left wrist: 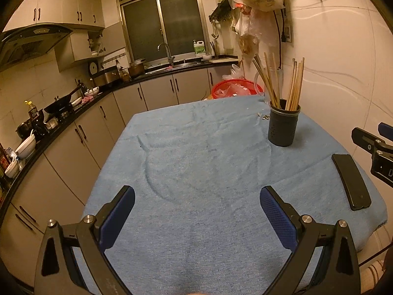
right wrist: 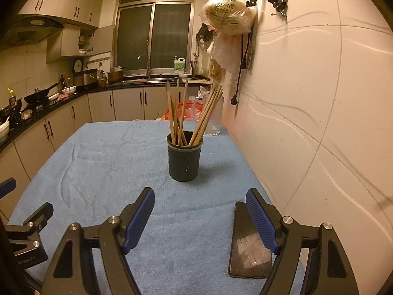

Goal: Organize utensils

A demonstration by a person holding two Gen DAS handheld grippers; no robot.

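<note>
Phone point(right wrist: 248, 250) lies partly hidden behind right gripper point(right wrist: 200, 202) finger.

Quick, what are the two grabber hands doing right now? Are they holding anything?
Left gripper: open, holding nothing, above the blue cloth.
Right gripper: open, holding nothing.

Table cloth point(right wrist: 103, 162) seen as light blue, plain, with faint darker marks. Holder point(right wrist: 184, 158) dark grey to black, dotted with small holes. Chopsticks point(right wrist: 180, 113) pale tan wood. Phone point(right wrist: 248, 253) glossy black. Gripper pads point(right wrist: 138, 221) deep blue, fine dimpled texture, set on black frames with silver bolts. Basket point(left wrist: 235, 88) red. Cabinets point(left wrist: 157, 91) beige, dark handles.
</note>
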